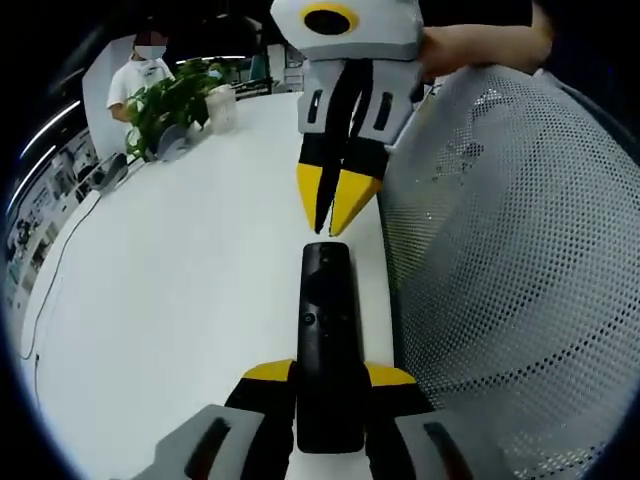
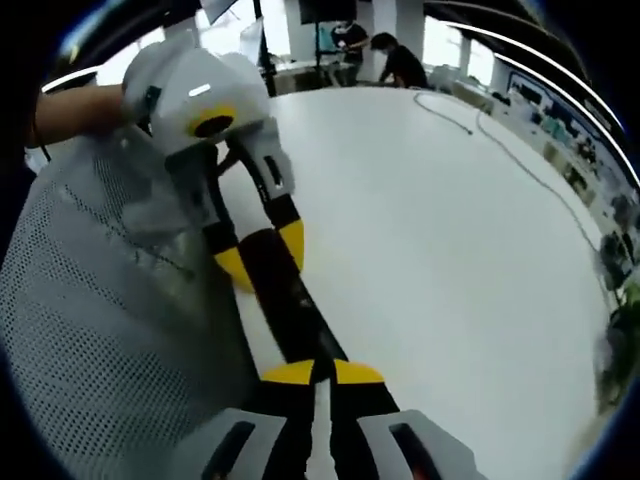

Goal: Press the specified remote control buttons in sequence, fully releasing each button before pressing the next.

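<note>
1 remote (image 1: 327,340), 2 tools (image 1: 330,385) (image 1: 338,215), 1 potted plant (image 1: 170,105), 1 mesh chair (image 1: 510,250).

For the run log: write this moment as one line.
left gripper: shut on slim black remote control | right gripper: shut, tips at remote's far end | surface: white table | beside: grey mesh chair back

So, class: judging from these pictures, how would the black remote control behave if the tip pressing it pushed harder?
The remote control looks like a stiff, slim bar, so it probably won't bend. Its flat shape makes rolling unlikely. The left gripper clamps its near end, so it should stay put under the right gripper; loose on the smooth white table, it might slide.
</note>
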The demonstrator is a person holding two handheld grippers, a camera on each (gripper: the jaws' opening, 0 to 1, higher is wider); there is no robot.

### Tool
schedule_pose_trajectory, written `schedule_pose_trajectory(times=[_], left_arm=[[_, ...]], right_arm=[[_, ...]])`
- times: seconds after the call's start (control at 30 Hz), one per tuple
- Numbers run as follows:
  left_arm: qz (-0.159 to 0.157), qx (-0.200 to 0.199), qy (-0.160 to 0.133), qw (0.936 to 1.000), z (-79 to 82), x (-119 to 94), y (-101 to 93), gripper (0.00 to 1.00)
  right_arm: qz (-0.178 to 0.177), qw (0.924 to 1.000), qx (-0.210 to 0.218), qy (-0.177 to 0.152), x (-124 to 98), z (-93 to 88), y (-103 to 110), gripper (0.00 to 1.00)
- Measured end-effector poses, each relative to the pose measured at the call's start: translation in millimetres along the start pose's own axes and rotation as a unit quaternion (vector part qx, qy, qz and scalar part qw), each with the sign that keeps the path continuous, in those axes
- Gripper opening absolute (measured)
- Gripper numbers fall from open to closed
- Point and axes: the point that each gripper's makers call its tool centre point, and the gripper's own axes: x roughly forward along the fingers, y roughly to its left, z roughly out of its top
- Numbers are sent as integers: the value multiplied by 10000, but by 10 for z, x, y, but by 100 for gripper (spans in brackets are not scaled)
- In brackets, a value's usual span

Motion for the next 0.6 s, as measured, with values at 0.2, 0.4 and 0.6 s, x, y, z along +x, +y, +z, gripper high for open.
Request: schedule_pose_trajectory(times=[0.2, 0.4, 0.6], left_arm=[[-7, -5, -1, 10000, 1, 0, 2, 25], [-9, -7, -5, 10000, 0, 0, 1, 25], [-18, -19, -19, 10000, 0, -2, 1, 25]], right_arm=[[27, 9997, -190, 137, 46, -29, -13, 0], [50, 9989, -379, 287, 104, -40, -21, 0], [29, 9972, -628, 414, 117, -63, -1, 0]])
